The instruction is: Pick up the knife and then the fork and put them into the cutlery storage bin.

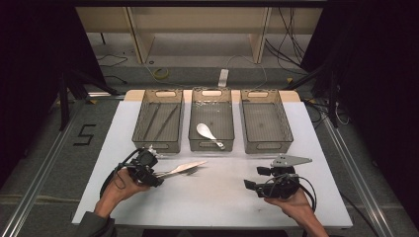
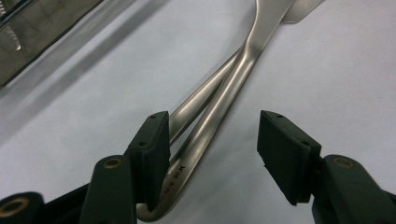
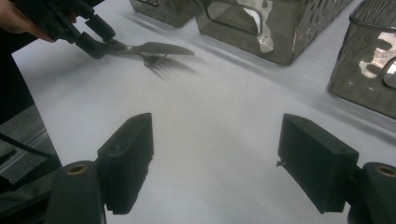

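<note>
Metal serving tongs [image 1: 184, 169] lie on the white table sheet [image 1: 212, 202], with a flat blade over a fork end pointing right. My left gripper [image 1: 157, 175] is at their looped handle end. In the left gripper view the two joined handles [image 2: 219, 112] run up between the jaws of the left gripper [image 2: 215, 123]; the left pad [image 2: 152, 140] rests against them and the right pad [image 2: 285, 144] stands apart, so it is open. My right gripper [image 1: 253, 178] hovers open over bare sheet at the right [image 3: 217, 123], nothing between its pads. In its view the tongs [image 3: 156, 49] lie ahead, far left.
Three clear grey trays stand in a row at the back: the left tray [image 1: 157, 145] holds chopsticks [image 1: 165, 121], the middle tray [image 1: 211, 91] a white spoon [image 1: 205, 131], the right tray [image 1: 267, 147] nothing. A hand holds each gripper at the table's near edge.
</note>
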Available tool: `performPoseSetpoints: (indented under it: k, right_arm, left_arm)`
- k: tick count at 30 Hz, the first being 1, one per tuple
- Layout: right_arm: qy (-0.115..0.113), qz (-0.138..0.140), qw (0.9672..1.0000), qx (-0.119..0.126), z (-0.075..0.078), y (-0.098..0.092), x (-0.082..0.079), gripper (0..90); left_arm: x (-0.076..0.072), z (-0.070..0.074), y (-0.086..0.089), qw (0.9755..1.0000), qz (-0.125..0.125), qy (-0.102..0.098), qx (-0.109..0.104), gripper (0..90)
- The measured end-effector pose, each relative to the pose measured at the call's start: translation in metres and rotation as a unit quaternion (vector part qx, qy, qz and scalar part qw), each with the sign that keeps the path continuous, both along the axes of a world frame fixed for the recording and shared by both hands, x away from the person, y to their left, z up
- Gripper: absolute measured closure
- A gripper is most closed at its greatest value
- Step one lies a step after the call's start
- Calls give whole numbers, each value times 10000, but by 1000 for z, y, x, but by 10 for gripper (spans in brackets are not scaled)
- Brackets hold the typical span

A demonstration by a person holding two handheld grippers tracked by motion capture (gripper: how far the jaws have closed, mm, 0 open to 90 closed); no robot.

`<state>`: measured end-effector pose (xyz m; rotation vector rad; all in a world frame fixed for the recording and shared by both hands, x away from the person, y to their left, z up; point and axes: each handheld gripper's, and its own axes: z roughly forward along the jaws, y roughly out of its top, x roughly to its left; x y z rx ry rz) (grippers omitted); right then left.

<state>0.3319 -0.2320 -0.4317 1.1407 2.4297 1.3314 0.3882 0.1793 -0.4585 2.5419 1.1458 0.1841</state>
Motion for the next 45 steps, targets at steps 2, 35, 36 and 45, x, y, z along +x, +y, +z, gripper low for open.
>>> performPoseSetpoints:
  k: [2,35,36,45]
  right_arm:
    - [7,8,10000,-20,0,1,-1,274]
    - [100,120,9998,-118,-1,5,-3,280]
    - [103,119,9998,-113,-1,5,-3,280]
    - [89,110,9998,-121,-1,4,-3,284]
  left_arm:
    - [0,-1,0,10000,-23,-20,36,438]
    - [8,-5,-8,9982,-313,332,384,658]
    - [7,-5,-8,9982,-335,328,382,664]
    - [4,-4,-12,9964,-688,223,450,761]
